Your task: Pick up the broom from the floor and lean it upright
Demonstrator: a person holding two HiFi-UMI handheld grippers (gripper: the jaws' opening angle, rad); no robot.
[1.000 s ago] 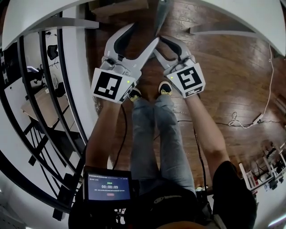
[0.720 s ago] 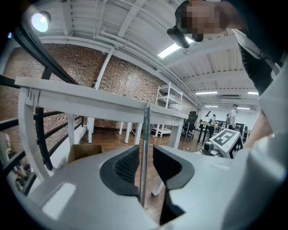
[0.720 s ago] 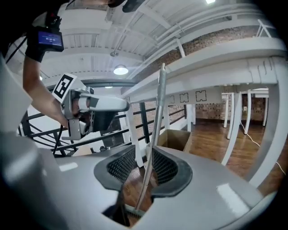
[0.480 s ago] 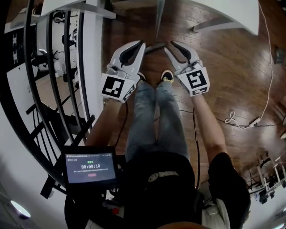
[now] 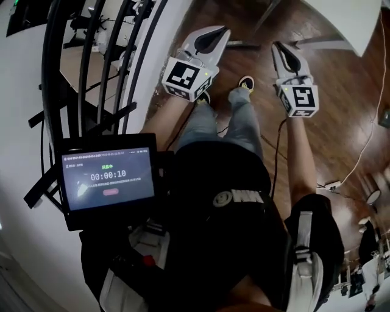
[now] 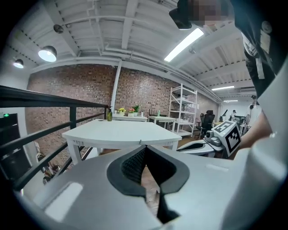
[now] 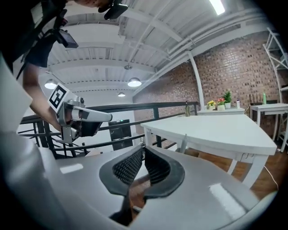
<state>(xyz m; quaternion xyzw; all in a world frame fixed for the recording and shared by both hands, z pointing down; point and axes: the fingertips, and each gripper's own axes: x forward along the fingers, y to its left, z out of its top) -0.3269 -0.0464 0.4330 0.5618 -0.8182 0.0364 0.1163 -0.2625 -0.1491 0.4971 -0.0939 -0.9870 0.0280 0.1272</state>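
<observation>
My left gripper [image 5: 224, 28] is raised over the wooden floor in the head view. Its jaws are shut, and in the left gripper view [image 6: 145, 146] the tips meet with nothing between them. My right gripper [image 5: 277, 44] hangs level with it to the right, apart from it. Its jaws are closing, and in the right gripper view [image 7: 143, 146] the tips come together on nothing. A thin dark bar [image 5: 244, 44] lies on the floor between the two gripper tips, with a thin pole [image 5: 266, 17] running away from it. This may be the broom; I cannot tell for sure.
A white table [image 5: 341, 18] stands ahead on the right, also in both gripper views [image 6: 117, 132] [image 7: 216, 130]. A black railing [image 5: 97, 73] runs along the left. The person's shoes [image 5: 245, 81] stand below the grippers. A white cable [image 5: 365, 152] trails over the floor at the right.
The person has straightened up, so the floor looks farther away. Both grippers have risen and drawn apart. Their jaws, wide open a second ago, have closed.
</observation>
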